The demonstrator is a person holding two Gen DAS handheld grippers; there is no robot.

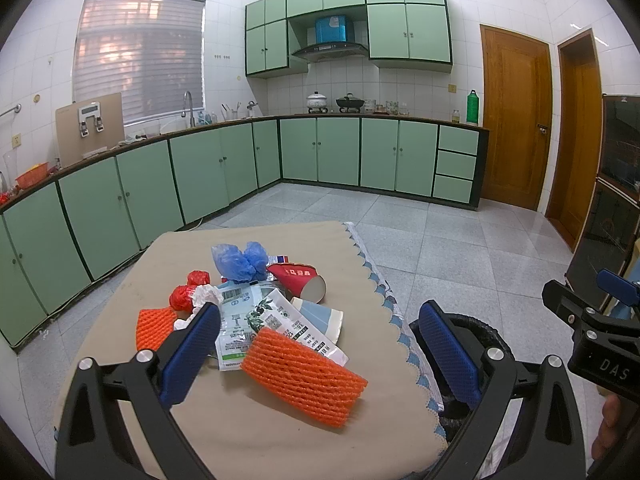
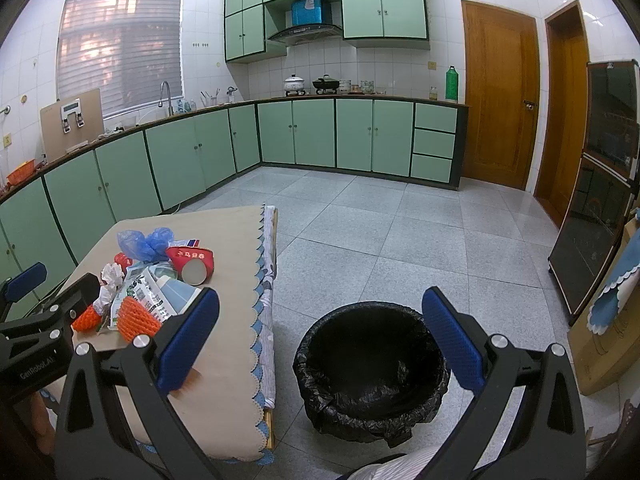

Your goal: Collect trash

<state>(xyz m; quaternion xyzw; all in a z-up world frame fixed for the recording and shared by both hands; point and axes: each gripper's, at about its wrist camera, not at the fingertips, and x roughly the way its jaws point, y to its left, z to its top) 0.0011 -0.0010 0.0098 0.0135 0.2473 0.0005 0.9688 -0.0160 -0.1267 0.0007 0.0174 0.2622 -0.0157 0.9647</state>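
A heap of trash lies on a beige-covered table (image 1: pixel 248 432): an orange foam net (image 1: pixel 304 376) nearest, printed plastic packets (image 1: pixel 240 320), a crushed red paper cup (image 1: pixel 300 278), blue plastic shoe covers (image 1: pixel 240 260), red wrappers (image 1: pixel 186 292), crumpled white paper (image 1: pixel 206 296) and a second orange net (image 1: pixel 152 326). My left gripper (image 1: pixel 320 354) is open, above the near orange net, holding nothing. My right gripper (image 2: pixel 320 340) is open and empty, hanging over the floor between the table (image 2: pixel 224 400) and a bin lined with a black bag (image 2: pixel 372 368). The trash heap (image 2: pixel 156 276) lies to its left.
The bin stands on the grey tiled floor right of the table's scalloped blue edge (image 2: pixel 260 312). Green cabinets (image 2: pixel 192 152) run along the left and far walls. Wooden doors (image 2: pixel 500 100) and a dark glass cabinet (image 2: pixel 596 208) are at the right, with a cardboard box (image 2: pixel 608 344).
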